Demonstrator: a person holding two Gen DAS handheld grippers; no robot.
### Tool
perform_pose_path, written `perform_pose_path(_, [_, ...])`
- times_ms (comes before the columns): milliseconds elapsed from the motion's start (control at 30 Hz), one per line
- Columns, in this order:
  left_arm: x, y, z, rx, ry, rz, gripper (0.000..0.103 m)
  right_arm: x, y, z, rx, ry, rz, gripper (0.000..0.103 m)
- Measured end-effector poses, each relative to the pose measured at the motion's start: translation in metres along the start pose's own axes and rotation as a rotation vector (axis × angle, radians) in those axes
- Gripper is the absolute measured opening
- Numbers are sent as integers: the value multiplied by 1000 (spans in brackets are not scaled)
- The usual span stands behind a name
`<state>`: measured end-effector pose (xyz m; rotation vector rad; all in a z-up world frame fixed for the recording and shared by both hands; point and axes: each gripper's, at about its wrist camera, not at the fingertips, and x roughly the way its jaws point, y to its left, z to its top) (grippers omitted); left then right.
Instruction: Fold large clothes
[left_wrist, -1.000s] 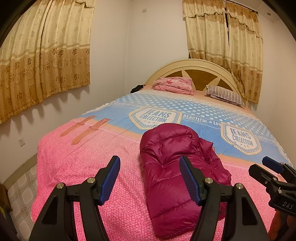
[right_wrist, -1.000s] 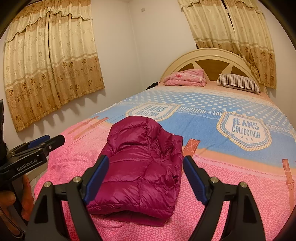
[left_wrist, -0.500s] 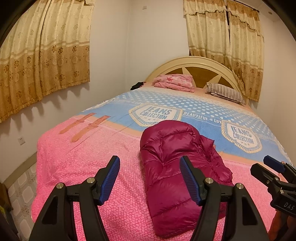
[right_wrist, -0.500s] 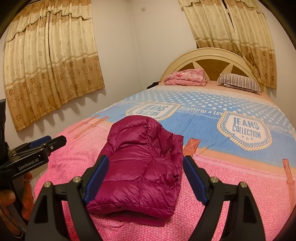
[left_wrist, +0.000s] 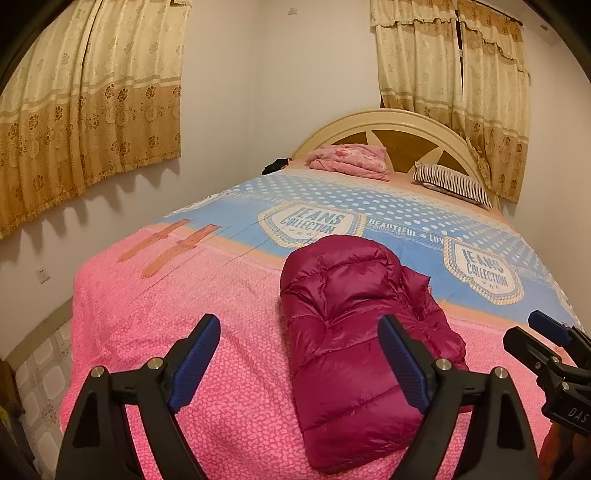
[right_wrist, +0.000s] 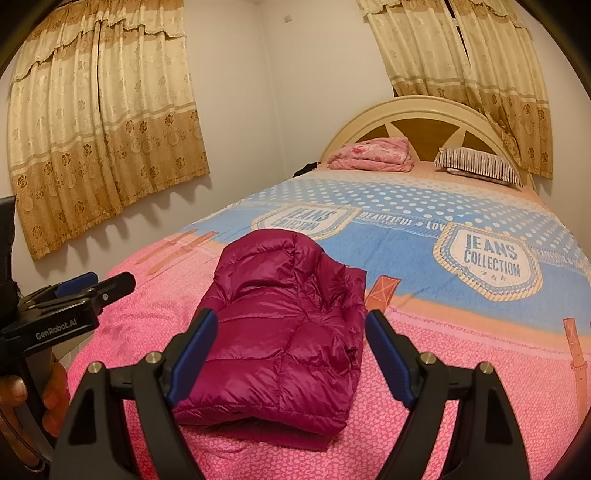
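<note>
- A folded magenta puffer jacket (left_wrist: 354, 325) lies on the pink end of the bed (left_wrist: 184, 314), centre of both frames, with nothing on top of it
- Left hand-held gripper (left_wrist: 299, 362) hangs over the bed with its jaws wide, having just been opening; nothing is gripped, and its right finger overlaps the jacket in the picture
- Right hand-held gripper (right_wrist: 288, 354) stands wide too, holding nothing, the jacket seen between its fingers
- At the headboard (right_wrist: 424, 110): a folded pink blanket (right_wrist: 373, 155) and a striped pillow (right_wrist: 476, 166)
- Curtains (left_wrist: 92, 99) hang upper left and upper right
- Only the right view shows a hand (right_wrist: 33, 402) gripping the left tool, lower left; only the left view shows a wall socket (left_wrist: 43, 275)
</note>
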<state>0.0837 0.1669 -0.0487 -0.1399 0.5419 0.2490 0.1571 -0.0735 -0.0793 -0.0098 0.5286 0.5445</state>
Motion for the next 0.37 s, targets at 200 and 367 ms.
perform_pose_path(200, [-1, -5, -3, 34, -21, 28, 88, 0, 1, 0, -3, -3, 0, 84])
perform_pose_path(367, [-1, -5, -3, 40, -17, 24, 88, 0, 1, 0, -3, -3, -3, 84])
